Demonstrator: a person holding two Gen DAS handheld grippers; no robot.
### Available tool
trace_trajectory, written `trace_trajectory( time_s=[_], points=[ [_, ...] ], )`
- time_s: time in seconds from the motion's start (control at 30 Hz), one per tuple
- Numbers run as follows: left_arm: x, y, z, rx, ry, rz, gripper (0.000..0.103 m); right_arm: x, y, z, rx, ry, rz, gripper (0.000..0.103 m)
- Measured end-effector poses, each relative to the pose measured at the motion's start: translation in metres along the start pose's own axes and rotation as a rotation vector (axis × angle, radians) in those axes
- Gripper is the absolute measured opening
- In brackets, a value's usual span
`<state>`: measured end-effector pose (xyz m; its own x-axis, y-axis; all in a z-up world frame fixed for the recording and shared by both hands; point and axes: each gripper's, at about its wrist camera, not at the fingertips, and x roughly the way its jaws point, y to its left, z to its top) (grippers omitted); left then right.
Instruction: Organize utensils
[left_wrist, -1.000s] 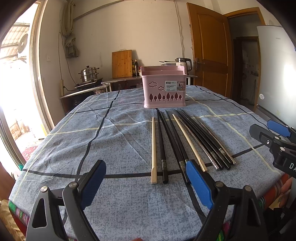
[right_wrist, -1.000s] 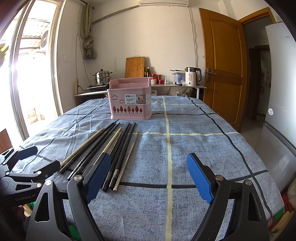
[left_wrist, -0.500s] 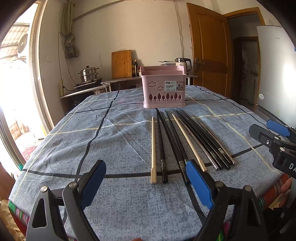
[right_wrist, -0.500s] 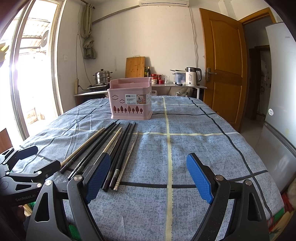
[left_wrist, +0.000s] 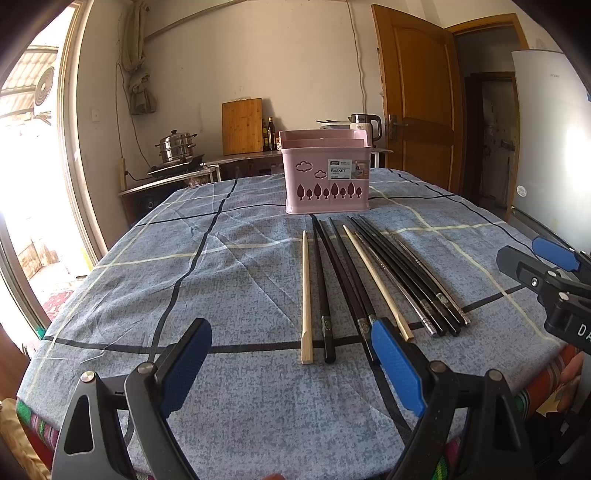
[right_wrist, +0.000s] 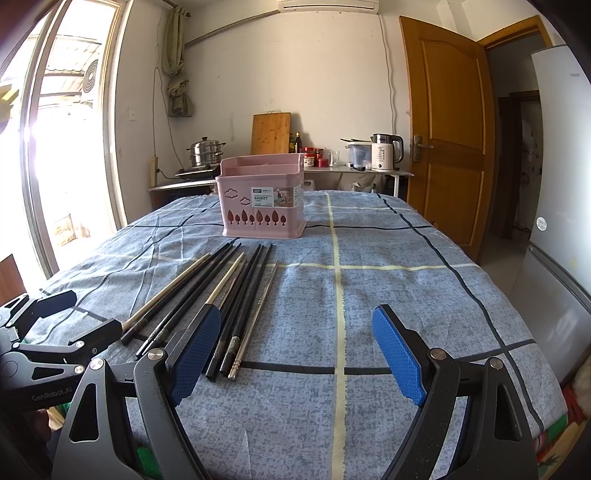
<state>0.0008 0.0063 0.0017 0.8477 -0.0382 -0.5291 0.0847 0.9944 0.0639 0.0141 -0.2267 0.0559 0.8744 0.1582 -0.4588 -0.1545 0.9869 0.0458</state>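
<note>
The chopsticks (left_wrist: 354, 280) lie side by side on the blue cloth (left_wrist: 221, 288), tips toward the pink basket (left_wrist: 327, 177) standing just beyond them. My left gripper (left_wrist: 291, 369) hovers near their butt ends, jaws wide and empty; my right gripper (right_wrist: 295, 354) hangs beside the row, also wide and empty. They lie so close together that I could pinch two at once, or roll one off.

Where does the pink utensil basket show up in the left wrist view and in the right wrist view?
Left wrist: pink basket upper centre, beyond the chopsticks.
Right wrist: basket upper left of centre.
Shared landmark: wooden cutting board against the wall behind it.
</note>
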Motion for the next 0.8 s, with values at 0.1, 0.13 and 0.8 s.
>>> trace_trajectory(
  time_s=[0.1, 0.13, 0.8],
  points=[
    [0.0, 0.0, 0.0, 0.001, 0.0, 0.001, 0.088, 0.0, 0.0, 0.0, 0.0, 0.0, 0.0, 0.085],
    [0.0, 0.001, 0.0, 0.0, 0.001, 0.0, 0.088, 0.0, 0.0, 0.0, 0.0, 0.0, 0.0, 0.085],
    [0.018, 0.011, 0.036, 0.016, 0.01, -0.041, 0.088, 0.025, 0.005, 0.025, 0.016, 0.134, 0.061, 0.085]
  ],
)
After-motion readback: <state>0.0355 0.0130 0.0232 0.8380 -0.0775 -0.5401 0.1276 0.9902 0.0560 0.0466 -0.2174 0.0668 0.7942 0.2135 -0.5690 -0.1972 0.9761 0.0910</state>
